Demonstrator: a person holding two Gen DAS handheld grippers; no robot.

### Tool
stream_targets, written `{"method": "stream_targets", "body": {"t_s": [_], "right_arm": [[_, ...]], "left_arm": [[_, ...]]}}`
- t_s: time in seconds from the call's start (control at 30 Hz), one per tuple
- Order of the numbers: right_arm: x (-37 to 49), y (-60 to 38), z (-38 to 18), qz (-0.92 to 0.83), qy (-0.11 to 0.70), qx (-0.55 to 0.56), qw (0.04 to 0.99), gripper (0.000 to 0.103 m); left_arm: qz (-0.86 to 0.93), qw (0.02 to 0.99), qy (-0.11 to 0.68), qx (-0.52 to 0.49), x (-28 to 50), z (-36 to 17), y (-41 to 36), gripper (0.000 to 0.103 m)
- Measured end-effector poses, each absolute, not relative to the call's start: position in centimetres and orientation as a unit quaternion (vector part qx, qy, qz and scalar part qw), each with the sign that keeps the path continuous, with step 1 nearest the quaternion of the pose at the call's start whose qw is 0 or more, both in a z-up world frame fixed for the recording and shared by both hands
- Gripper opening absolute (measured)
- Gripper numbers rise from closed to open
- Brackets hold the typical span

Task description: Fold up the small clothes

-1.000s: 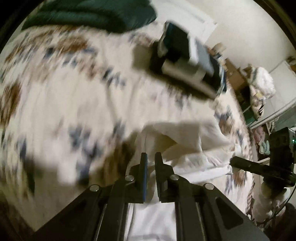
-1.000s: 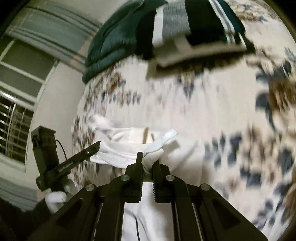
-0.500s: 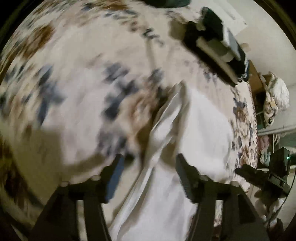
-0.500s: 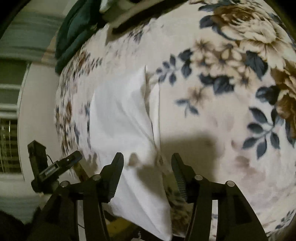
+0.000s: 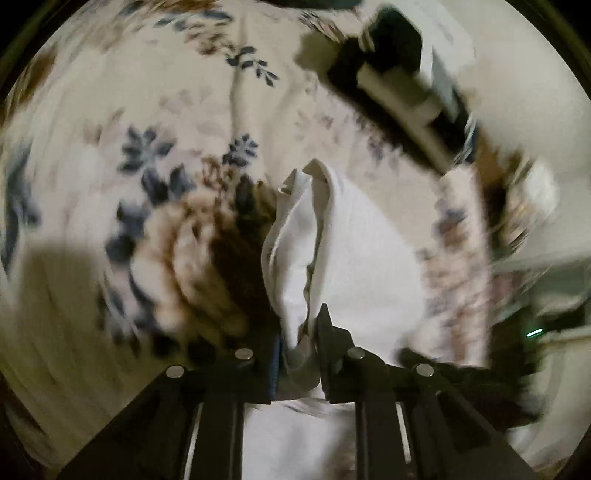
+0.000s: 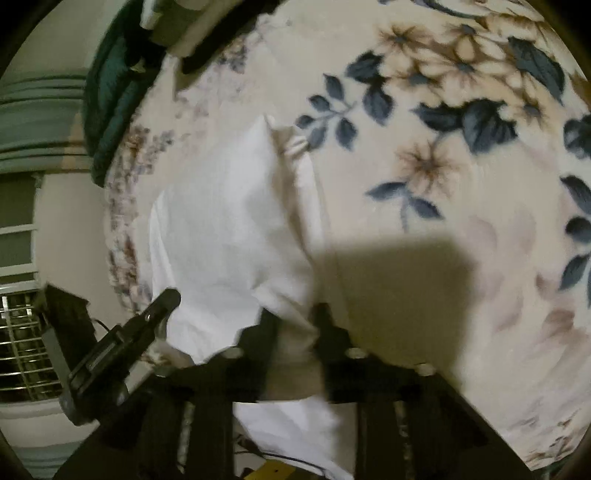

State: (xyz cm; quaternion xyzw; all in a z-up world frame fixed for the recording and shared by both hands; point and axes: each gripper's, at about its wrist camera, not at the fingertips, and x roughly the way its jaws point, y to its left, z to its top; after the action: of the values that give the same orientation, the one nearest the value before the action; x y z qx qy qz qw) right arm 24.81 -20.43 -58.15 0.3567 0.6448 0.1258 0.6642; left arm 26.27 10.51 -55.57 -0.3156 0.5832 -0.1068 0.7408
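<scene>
A white garment [image 5: 369, 266] lies folded lengthwise on the floral bedspread [image 5: 147, 155], its layered edge running away from me. My left gripper [image 5: 299, 332] has its jaws closing, and a bunched near corner of the cloth is pinched between them. In the right wrist view the same white garment [image 6: 221, 229] spreads to the left, and my right gripper [image 6: 297, 317] has its jaws closing on the other near corner. The left gripper's fingertip [image 6: 166, 299] shows at the garment's left edge there. Both views are blurred by motion.
A stack of folded dark and light clothes [image 5: 399, 85] sits on the far side of the bed, also seen as a stack [image 6: 177, 26] at the top. A dark green blanket [image 6: 110, 92] lies beside it. The bedspread [image 6: 443, 147] stretches right; a barred window [image 6: 18, 332] is beyond the bed's left edge.
A second ago both grippers were shut on the lifted garment. Half a second ago both stood wide open over the cloth laid flat. Now both have sunk and narrowed onto its near corners.
</scene>
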Motion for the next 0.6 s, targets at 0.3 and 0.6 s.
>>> {"method": "stream_targets", "body": {"t_s": [0.3, 0.6], "right_arm": [[24.8, -19.9, -58.1, 0.134, 0.679, 0.316, 0.649, 0.014], [23.2, -21.0, -57.6, 0.116, 0.694, 0.284, 0.651, 0.052]], "left_arm": [[-0.078, 0.672, 0.619, -0.398, 24.3, -61.8, 13.7, 0.031], [-0.091, 0.749, 0.616, -0.226, 23.6, -56.5, 13.0, 0.054]]}}
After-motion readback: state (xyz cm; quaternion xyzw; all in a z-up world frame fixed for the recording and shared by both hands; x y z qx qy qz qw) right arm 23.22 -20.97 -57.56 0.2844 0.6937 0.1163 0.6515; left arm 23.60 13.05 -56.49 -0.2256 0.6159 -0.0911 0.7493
